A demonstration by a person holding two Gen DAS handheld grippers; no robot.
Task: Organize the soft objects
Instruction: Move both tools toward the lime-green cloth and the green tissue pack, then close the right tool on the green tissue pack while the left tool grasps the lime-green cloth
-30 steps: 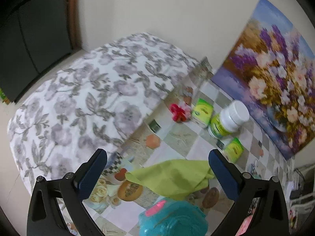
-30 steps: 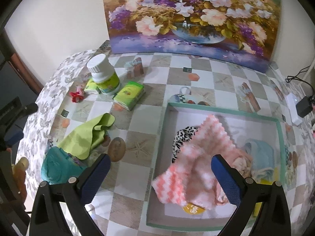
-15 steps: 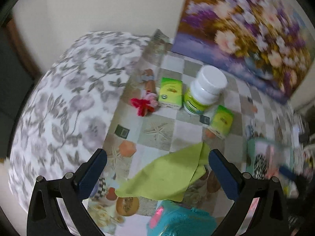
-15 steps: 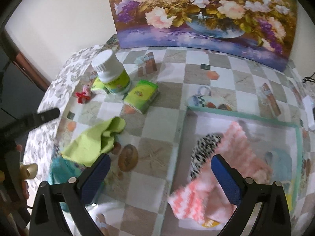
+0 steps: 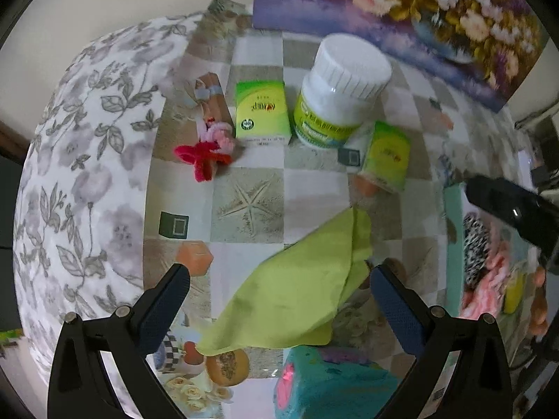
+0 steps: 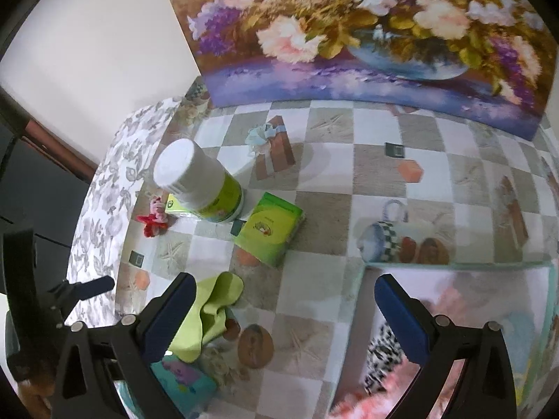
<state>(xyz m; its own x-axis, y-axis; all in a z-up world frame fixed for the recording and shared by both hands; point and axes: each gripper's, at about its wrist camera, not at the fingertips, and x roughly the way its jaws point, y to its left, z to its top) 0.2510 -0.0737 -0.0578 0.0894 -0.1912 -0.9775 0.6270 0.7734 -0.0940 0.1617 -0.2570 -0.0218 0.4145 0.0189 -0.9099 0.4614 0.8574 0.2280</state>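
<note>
A lime-green cloth [image 5: 297,296] [image 6: 209,310] lies crumpled on the checked tablecloth, right between the fingers of my open left gripper [image 5: 279,300], which hovers above it. A teal soft item [image 5: 332,384] [image 6: 181,380] lies just nearer than the cloth. A red and pink fuzzy toy [image 5: 206,150] [image 6: 153,218] sits by the table's left edge. My right gripper [image 6: 284,314] is open over bare table, left of the teal-rimmed tray [image 6: 454,265] [image 5: 452,244], which holds a pink knitted cloth [image 6: 367,405], a leopard-print piece [image 6: 384,356] and a pale blue item.
A white-capped bottle [image 5: 339,94] [image 6: 199,185] and two green tissue packs [image 5: 262,111] [image 6: 269,232] stand behind the cloth. A flower painting [image 6: 367,35] leans on the wall. A floral bedcover [image 5: 80,174] borders the table's left side.
My left gripper has swung right and dropped closer over the green cloth. My right gripper has moved left off the tray toward the table's middle. Both stay open.
</note>
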